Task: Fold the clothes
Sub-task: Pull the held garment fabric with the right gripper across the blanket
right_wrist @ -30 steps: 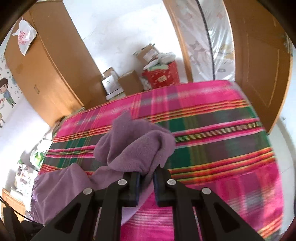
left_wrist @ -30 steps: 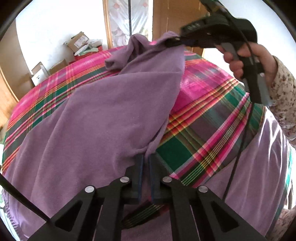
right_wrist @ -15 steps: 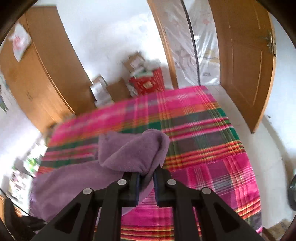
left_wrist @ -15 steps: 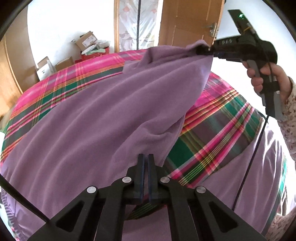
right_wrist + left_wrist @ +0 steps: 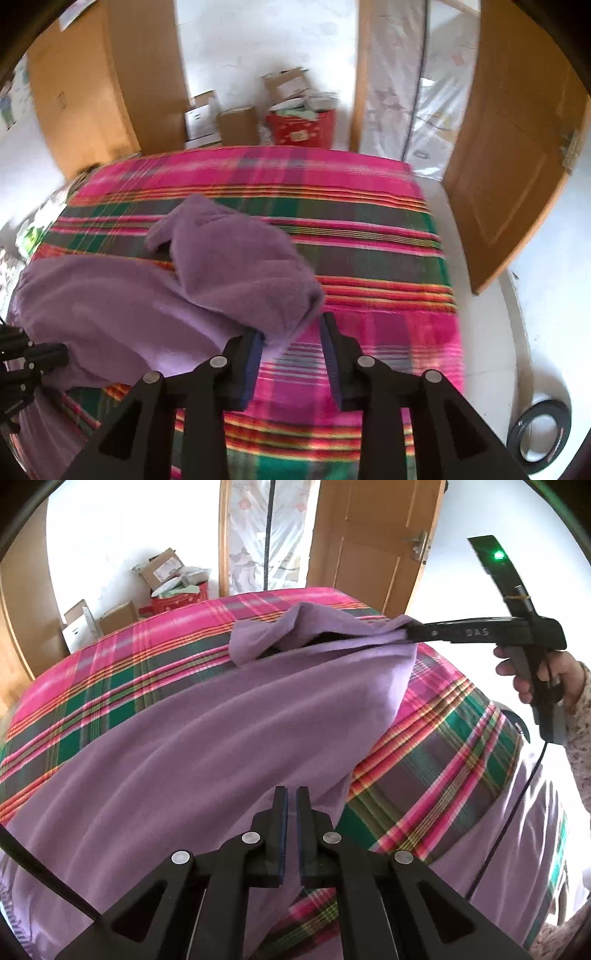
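the purple garment (image 5: 229, 738) lies spread over the plaid bed cover (image 5: 436, 775), and it takes most of the near and left part of the bed in the left wrist view. its far right corner is bunched up and raised from the cover.

the left gripper (image 5: 291, 801) has its jaws nearly together, with only a thin gap, and the purple cloth is right at the tips. if the cloth is really pinched between them, i cannot tell.

the right gripper (image 5: 291, 332) is released: its jaws stand wide apart. the bunched corner of the garment (image 5: 240, 266) touches the left blue pad (image 5: 254, 354), and the right pad is free over the pink cover (image 5: 388, 332). in the left wrist view this gripper (image 5: 410, 632) reaches to the raised corner from the right, held by a hand (image 5: 532, 672) in a flowered sleeve (image 5: 580, 738).

at the far wall, behind the bed, a red box (image 5: 301, 127) is filled with papers and a small open carton on top. left of it stand a brown carton (image 5: 236, 123) and a white box (image 5: 201, 116), both closed, so their inside is hidden. a wooden door (image 5: 517, 147) stands open at the far right, and a dark ring (image 5: 541, 434) lies on the floor at the near right.
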The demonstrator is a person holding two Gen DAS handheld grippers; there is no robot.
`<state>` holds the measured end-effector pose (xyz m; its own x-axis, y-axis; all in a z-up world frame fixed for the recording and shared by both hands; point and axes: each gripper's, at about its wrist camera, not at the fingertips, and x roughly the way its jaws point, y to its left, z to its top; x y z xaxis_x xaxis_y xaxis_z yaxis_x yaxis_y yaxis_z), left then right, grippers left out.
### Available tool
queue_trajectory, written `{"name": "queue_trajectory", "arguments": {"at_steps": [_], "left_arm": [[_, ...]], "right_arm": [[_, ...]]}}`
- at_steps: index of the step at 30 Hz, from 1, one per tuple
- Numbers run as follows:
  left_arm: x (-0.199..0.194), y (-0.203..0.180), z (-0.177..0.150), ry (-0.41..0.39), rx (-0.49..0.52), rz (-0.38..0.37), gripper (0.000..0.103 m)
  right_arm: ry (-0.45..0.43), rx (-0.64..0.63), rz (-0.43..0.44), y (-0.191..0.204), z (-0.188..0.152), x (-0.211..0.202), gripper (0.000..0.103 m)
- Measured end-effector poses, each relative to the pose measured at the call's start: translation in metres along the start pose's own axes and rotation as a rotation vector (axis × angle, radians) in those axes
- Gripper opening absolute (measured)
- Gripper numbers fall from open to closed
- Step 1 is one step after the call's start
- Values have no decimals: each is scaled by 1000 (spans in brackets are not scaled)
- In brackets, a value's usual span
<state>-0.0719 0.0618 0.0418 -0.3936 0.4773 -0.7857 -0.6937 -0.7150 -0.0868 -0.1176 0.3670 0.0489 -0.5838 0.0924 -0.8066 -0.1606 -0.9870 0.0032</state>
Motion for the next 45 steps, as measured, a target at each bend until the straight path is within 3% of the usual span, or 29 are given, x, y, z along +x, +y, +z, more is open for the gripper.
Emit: {"name": "queue_trajectory", "arguments": {"at_steps": [7, 10, 18, 21, 23, 26, 27, 31, 37, 45], "left_arm": [[9, -11, 3, 13, 44, 2, 6], [12, -13, 4, 23, 52, -4, 12], [23, -24, 3, 47, 88, 37, 13], [26, -24, 5, 54, 86, 47, 13], [28, -22, 5, 57, 79, 45, 13], [29, -24, 3, 59, 81, 59, 13], [29, -25, 3, 60, 87, 64, 13], [31, -28, 4, 68, 106, 82, 13], [31, -29, 4, 63, 113, 90, 10], [15, -29, 2, 29, 114, 45, 4]], "right_arm": [[-66, -75, -40, 6, 6, -22, 39], [-98, -117, 58, 25, 21, -19, 39], [11, -202, 138, 74, 54, 48, 39], [60, -219, 98, 80, 50, 64, 39], [72, -191, 94, 77, 50, 70, 35], [78, -151, 92, 72, 50, 76, 10], [69, -139, 95, 68, 50, 75, 6], [8, -89, 95, 51, 53, 55, 5], [-111, 44, 20, 12, 60, 9, 5], [-159, 200, -65, -47, 46, -29, 5]]}}
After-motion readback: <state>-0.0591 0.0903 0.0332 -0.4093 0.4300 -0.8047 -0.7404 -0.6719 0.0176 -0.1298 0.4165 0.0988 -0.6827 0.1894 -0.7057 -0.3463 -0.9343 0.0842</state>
